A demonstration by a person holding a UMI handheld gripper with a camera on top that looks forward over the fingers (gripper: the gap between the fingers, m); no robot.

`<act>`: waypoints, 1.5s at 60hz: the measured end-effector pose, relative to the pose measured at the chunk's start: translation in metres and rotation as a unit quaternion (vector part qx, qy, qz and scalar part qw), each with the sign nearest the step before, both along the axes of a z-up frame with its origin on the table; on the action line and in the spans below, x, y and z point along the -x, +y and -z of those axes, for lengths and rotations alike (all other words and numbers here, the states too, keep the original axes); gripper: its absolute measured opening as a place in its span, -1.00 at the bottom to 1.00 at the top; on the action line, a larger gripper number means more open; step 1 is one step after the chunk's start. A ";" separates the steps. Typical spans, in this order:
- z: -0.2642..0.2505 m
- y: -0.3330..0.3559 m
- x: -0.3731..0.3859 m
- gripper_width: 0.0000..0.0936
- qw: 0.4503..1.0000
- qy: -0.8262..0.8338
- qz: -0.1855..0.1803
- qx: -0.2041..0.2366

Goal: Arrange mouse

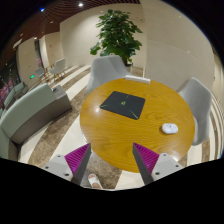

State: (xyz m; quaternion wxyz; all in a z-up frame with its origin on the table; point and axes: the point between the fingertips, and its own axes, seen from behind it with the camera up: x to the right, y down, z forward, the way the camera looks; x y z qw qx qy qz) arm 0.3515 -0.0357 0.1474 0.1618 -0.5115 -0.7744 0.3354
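A small white mouse (170, 128) lies on the round wooden table (110, 130), near its right edge. A dark rectangular mouse pad (124, 101) lies near the table's middle, to the left of the mouse and apart from it. My gripper (112, 160) is held high above the near edge of the table. Its fingers (72, 160) with magenta pads stand wide apart with nothing between them. The mouse is well ahead of the right finger.
Two white chairs stand at the table, one behind it (108, 70) and one at its right (198, 100). A grey sofa (30, 110) stands at the left. A large green plant (118, 35) stands behind. A shoe (94, 181) shows on the floor below.
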 end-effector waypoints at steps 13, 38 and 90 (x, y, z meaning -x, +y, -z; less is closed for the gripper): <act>0.008 0.051 0.009 0.83 0.997 -0.011 0.070 -0.005; 0.018 0.192 0.009 0.84 0.977 -0.006 0.213 -0.021; 0.111 0.203 0.168 0.85 0.971 0.072 0.229 -0.007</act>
